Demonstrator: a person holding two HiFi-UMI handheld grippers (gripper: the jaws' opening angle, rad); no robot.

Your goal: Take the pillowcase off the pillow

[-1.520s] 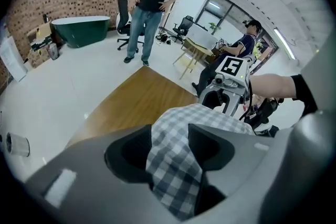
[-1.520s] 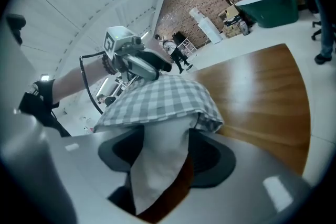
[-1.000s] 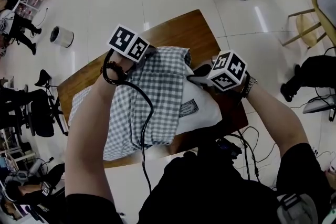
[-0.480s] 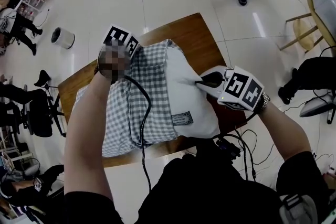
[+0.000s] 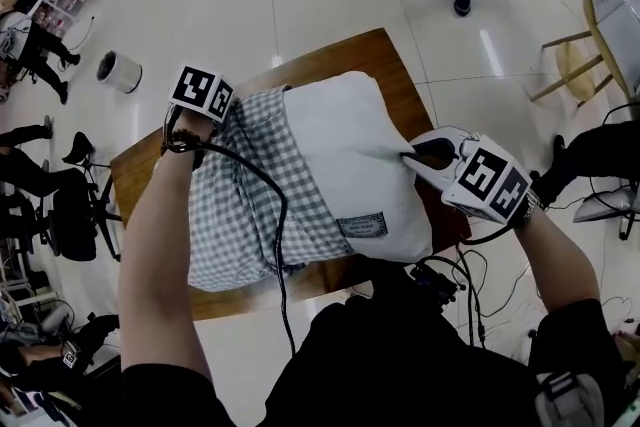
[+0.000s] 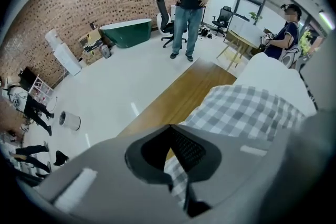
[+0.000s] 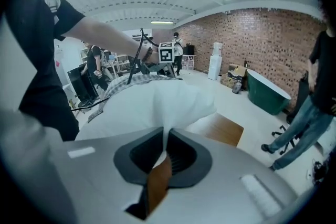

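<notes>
Head view: white pillow [image 5: 345,150] lies across the wooden worktop [image 5: 365,50], its right part bare with a small sewn label [image 5: 362,225] showing near the front edge. The grey-and-white checked pillowcase [image 5: 245,215] is bunched over the pillow's left part and covers that end. Left gripper [image 6: 176,178] has its jaws together, clamped on a fold of the checked cloth at the case's far left corner. Right gripper [image 5: 415,153] has its jaws closed on a thin pinch of the white pillow cover at the pillow's right edge, so the two grips sit on opposite sides. Judging by the bare area, the strip is more than halfway done. Main risk is that the right pinch is small; a hard tug from the left could pull the smooth white cloth out of those jaws, and the pillow would then slide along with the case instead of out of it. The bunched folds could also catch on the covered pillow corners and jam. A black cable [image 5: 283,215] from the left gripper lies across the pillowcase and may snag or get dragged with it. Pillow's front edge is at the worktop's near edge, so a slip could tip it to the floor.
</notes>
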